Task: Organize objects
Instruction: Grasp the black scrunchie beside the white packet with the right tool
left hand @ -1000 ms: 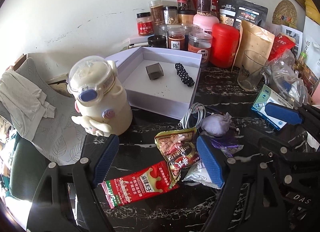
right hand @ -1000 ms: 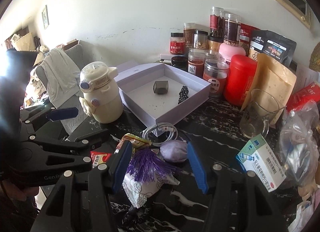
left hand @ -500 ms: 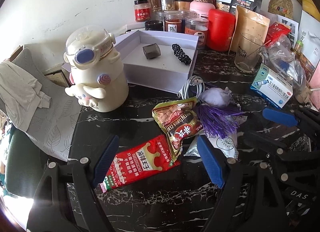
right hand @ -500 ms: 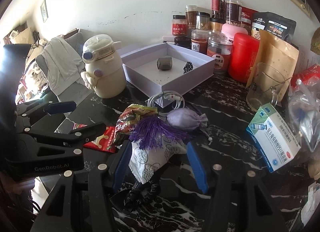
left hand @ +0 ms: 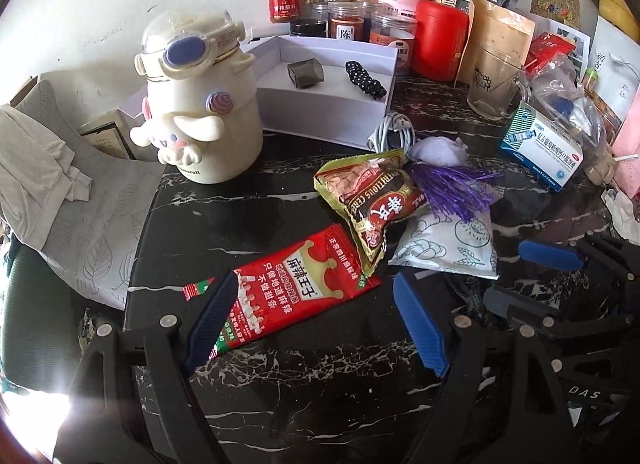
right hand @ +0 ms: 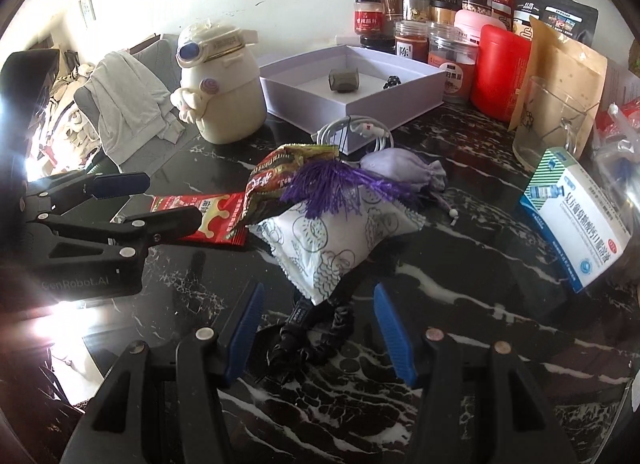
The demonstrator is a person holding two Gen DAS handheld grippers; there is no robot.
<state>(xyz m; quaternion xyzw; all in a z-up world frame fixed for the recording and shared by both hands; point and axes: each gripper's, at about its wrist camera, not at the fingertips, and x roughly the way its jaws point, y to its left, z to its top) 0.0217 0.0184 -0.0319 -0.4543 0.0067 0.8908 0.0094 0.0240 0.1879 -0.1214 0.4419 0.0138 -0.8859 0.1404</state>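
Note:
On the black marble table (left hand: 304, 380), my left gripper (left hand: 316, 324) hangs open over a red snack packet (left hand: 296, 284); its left finger covers the packet's near end. A brown-and-green snack bag (left hand: 372, 200) overlaps a purple tassel (left hand: 452, 192) and a white patterned pouch (left hand: 452, 248). My right gripper (right hand: 320, 328) is open low over a black fabric band (right hand: 316, 328), which lies between its fingers, just in front of the white patterned pouch (right hand: 336, 240). The left gripper (right hand: 160, 204) shows at the left of the right wrist view, over the red packet (right hand: 208, 224).
A white open box (left hand: 320, 112) holds a dark case and a black dotted item. Beside it stand a cream cartoon bottle (left hand: 200, 104), a coiled white cable (left hand: 392, 132), a lilac pouch (left hand: 436, 148), a medicine box (left hand: 544, 148), a glass mug (left hand: 496, 84) and several jars along the wall.
Both grippers have come down and forward toward the table. The packets and pouch now sit closer to the fingers. Neither gripper's opening has changed.

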